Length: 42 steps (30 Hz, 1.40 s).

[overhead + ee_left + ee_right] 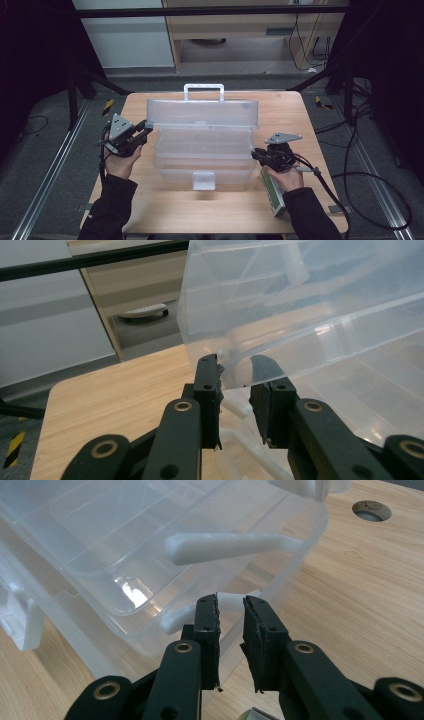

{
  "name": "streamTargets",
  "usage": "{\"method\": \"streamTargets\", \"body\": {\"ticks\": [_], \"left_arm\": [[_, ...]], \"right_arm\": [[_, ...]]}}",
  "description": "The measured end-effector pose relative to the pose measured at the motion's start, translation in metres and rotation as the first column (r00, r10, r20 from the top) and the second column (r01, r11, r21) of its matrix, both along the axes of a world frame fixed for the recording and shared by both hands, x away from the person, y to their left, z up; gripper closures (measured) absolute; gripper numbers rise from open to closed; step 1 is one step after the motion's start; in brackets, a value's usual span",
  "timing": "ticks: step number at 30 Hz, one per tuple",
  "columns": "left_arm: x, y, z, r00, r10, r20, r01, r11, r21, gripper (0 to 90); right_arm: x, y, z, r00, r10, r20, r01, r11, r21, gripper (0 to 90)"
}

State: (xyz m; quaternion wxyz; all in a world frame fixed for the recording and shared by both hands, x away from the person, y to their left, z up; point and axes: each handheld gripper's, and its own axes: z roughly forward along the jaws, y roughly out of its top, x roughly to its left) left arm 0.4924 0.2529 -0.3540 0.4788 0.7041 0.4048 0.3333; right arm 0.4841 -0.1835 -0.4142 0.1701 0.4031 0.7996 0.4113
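Clear plastic on pale wood

The organiser box (202, 150) is see-through and colourless with milky white latch (203, 180) and handle (203, 90); under it the tabletop (165, 205) is light wood grain; right of the box lies a green-and-white carton (273, 195); both claws (235, 385) (231, 625) are matt black with grey plates.

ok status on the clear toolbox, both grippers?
Left gripper jaws straddle open lid corner. Right gripper at white side arm, grip unclear. Clear toolbox open. Nothing blocking.

Clear plastic toolbox (202, 145), lid raised
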Motion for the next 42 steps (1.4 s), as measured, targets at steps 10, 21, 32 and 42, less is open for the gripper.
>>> {"method": "streamTargets", "body": {"ticks": [10, 21, 32, 42], "left_arm": [[0.014, -0.002, 0.011, 0.9999, 0.016, 0.005, -0.016, 0.9999, 0.002, 74.8], [0.029, -0.006, 0.021, 0.9989, 0.045, 0.014, -0.045, 0.9990, 0.000, 76.8], [0.043, -0.009, 0.031, 0.9980, 0.062, 0.011, -0.062, 0.9979, 0.016, 78.7], [0.058, -0.012, 0.038, 0.9973, 0.073, 0.007, -0.073, 0.9971, 0.021, 80.6]], "right_arm": [[0.000, -0.001, 0.000, 1.0000, -0.002, -0.008, 0.002, 1.000, 0.008, 76.8], [0.000, -0.001, 0.000, 0.9999, -0.001, -0.013, 0.002, 1.000, 0.011, 77.1], [0.000, -0.001, 0.000, 0.9999, 0.000, -0.012, 0.000, 1.000, 0.011, 77.1], [0.000, 0.000, 0.000, 0.9999, 0.002, -0.013, -0.001, 1.000, 0.011, 76.8]]}}
